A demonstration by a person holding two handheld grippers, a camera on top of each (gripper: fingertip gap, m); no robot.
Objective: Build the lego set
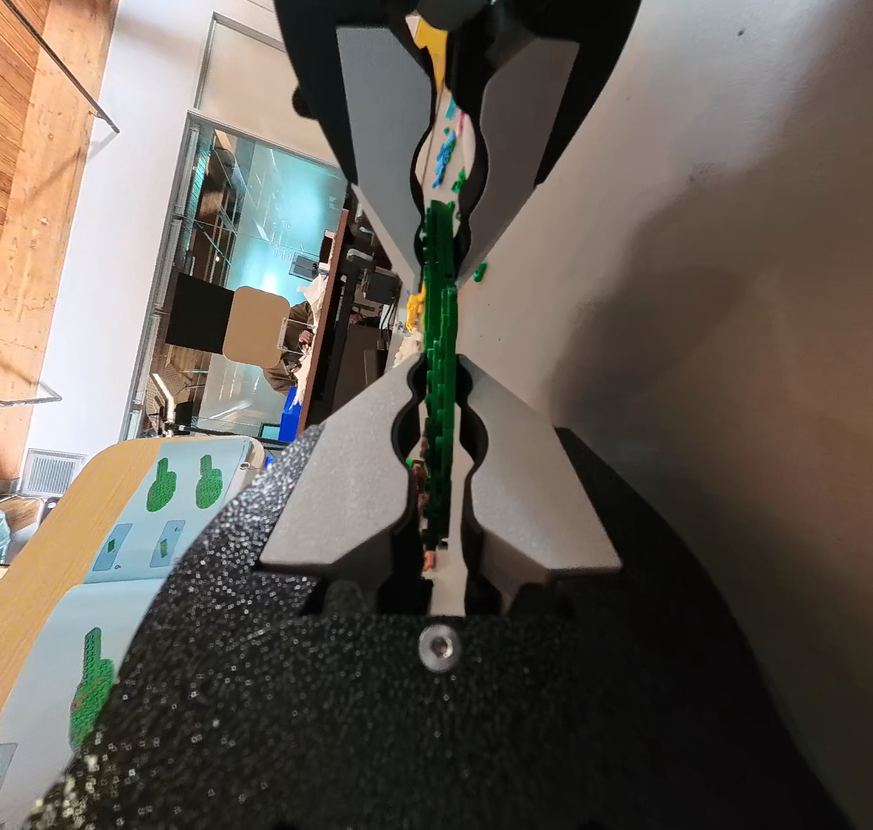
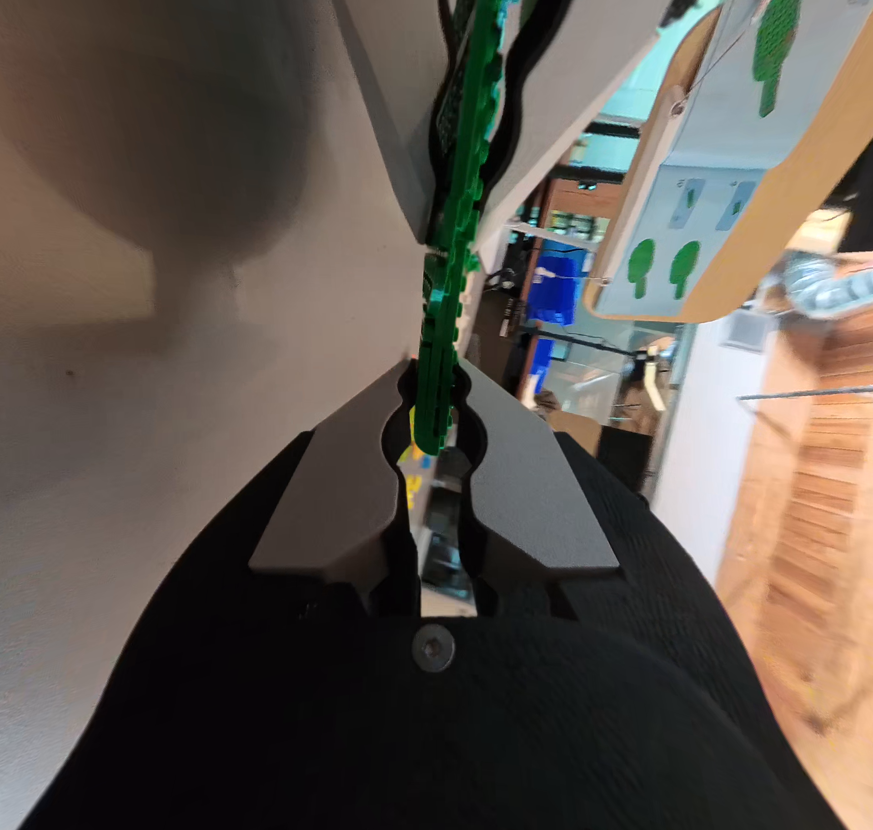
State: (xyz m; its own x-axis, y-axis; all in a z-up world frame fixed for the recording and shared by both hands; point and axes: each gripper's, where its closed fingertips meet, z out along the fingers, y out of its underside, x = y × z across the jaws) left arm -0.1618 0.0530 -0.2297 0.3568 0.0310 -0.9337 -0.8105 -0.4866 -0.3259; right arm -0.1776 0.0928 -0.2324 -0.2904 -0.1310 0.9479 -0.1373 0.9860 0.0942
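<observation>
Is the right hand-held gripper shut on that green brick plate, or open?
Shut: its pads press both faces of the green brick plate.

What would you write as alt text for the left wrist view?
The left gripper clamps one end of a green studded brick plate held on edge, while the right gripper grips its far end. A white table lies right, an instruction booklet lower left.

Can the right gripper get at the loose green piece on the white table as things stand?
Probably not: the right gripper is shut on one end of the green brick plate, the left gripper on the other. The loose green piece lies beside them.
</observation>
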